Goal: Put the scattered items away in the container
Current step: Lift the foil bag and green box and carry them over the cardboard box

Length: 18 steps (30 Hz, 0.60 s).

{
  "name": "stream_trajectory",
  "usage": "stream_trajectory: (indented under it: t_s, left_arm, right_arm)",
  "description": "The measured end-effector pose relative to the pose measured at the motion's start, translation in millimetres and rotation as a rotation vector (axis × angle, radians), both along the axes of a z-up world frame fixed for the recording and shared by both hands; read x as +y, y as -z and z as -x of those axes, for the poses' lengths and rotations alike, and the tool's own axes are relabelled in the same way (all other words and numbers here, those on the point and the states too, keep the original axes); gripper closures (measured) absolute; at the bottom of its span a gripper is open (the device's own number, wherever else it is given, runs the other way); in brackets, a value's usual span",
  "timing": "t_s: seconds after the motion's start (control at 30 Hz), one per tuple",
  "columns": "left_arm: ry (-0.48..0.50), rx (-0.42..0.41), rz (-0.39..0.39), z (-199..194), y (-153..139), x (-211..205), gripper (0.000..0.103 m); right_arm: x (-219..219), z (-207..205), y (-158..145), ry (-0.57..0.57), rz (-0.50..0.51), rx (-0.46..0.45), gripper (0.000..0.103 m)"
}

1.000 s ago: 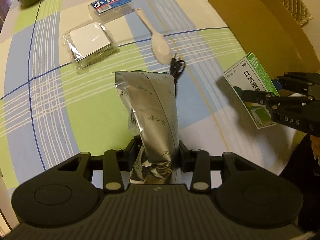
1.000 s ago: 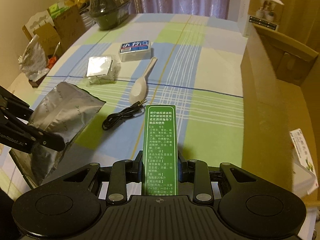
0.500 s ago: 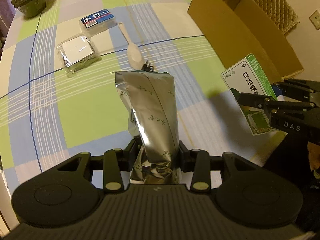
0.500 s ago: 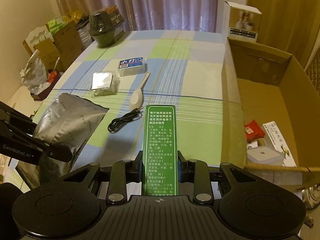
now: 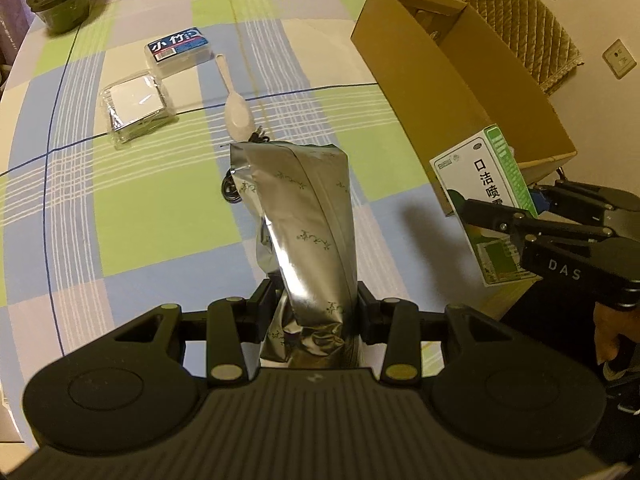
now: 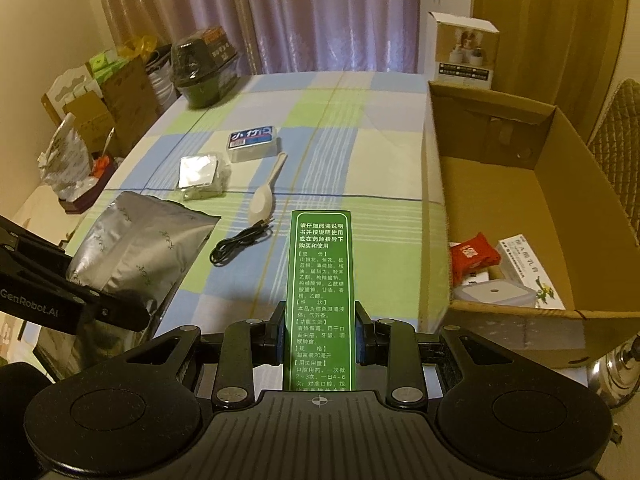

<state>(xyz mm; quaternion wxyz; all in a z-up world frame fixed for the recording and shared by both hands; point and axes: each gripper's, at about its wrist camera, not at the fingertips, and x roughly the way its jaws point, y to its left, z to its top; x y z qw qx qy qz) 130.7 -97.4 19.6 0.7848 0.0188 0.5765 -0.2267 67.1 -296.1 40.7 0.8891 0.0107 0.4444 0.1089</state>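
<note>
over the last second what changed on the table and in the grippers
Both grippers rose, carrying their loads: the left gripper the silver pouch, the right gripper the green box, nearer the cardboard box. Grips unchanged; spoon and cable stayed put.

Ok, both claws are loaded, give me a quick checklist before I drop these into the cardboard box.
1. Left claw shut on silver pouch: ok.
2. Right claw shut on green medicine box: ok.
3. Cardboard box open on top: ok.
4. Free floor space inside the box: ok, items sit only at its near end.
5. Claws above the box opening: not ok, both over the tablecloth.
</note>
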Motion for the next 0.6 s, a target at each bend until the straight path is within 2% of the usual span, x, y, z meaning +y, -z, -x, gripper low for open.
stream_trajectory:
  t_s: [0.6]
  left_arm:
    - [0.003, -0.011, 0.050, -7, -22, -45, 0.068]
  right_arm:
    - [-43, 0, -25, 0.073, -0.017, -0.056, 0.070]
